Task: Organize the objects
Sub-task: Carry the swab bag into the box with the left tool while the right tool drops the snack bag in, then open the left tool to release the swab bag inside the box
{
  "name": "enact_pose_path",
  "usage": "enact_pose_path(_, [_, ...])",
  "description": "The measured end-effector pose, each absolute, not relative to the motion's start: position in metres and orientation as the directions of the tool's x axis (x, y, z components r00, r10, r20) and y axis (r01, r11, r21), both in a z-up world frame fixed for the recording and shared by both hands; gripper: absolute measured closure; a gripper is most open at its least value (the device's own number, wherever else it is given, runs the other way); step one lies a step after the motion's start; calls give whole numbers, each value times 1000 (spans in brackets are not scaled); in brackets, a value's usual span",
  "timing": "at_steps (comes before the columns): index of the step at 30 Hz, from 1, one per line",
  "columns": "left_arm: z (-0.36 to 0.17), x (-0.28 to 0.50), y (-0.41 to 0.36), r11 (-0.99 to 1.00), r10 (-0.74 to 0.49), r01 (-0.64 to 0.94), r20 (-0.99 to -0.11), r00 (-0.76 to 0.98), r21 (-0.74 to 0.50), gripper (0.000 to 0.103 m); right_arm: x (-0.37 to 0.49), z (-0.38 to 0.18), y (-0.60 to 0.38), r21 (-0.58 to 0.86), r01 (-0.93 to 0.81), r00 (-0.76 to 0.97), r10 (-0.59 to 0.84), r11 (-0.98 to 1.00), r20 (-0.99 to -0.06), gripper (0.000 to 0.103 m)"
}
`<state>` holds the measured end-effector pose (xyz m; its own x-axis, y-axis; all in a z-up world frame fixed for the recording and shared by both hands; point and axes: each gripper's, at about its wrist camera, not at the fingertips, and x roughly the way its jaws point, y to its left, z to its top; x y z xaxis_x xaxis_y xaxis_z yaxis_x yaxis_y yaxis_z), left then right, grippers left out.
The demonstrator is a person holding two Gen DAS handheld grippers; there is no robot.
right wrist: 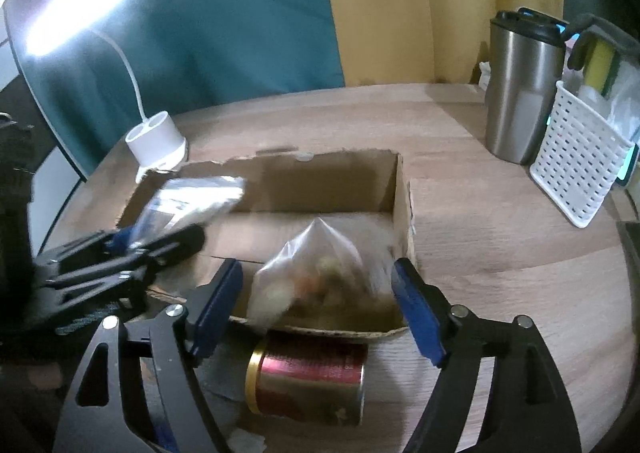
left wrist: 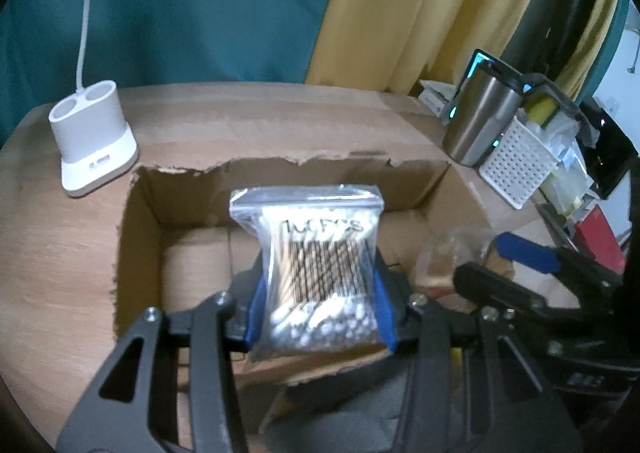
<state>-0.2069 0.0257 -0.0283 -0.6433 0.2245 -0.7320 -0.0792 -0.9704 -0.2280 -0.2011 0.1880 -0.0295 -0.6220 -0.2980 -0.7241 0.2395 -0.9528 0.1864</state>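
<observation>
My left gripper (left wrist: 320, 309) is shut on a clear zip bag of cotton swabs (left wrist: 316, 261) and holds it over the open cardboard box (left wrist: 140, 253). In the right wrist view the left gripper (right wrist: 124, 241) and the swab bag (right wrist: 192, 201) sit over the box's left side. My right gripper (right wrist: 320, 309) is open, fingers spread wide. Between them a clear plastic bag of small items (right wrist: 320, 277) is blurred, inside the box (right wrist: 400, 193) near its front wall, apart from both pads. The right gripper (left wrist: 520, 261) shows at the right of the left wrist view.
A red and gold can (right wrist: 308, 377) lies on its side in front of the box. A white lamp base (left wrist: 92, 141) stands back left. A steel tumbler (right wrist: 520, 93) and a white perforated basket (right wrist: 580, 169) stand at the right on the wooden table (right wrist: 500, 253).
</observation>
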Motion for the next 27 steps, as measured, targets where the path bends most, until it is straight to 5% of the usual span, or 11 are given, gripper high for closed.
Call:
enact_pose_path(23, [-56, -240, 65, -975, 196, -19, -820, -538, -220, 56, -226, -46, 240, 183, 197, -632, -267, -963, -728, 23])
enact_pose_path(27, [-55, -240, 64, -965, 237, -28, -817, -525, -262, 44, -223, -47, 242, 193, 208, -631, -282, -959, -723, 23])
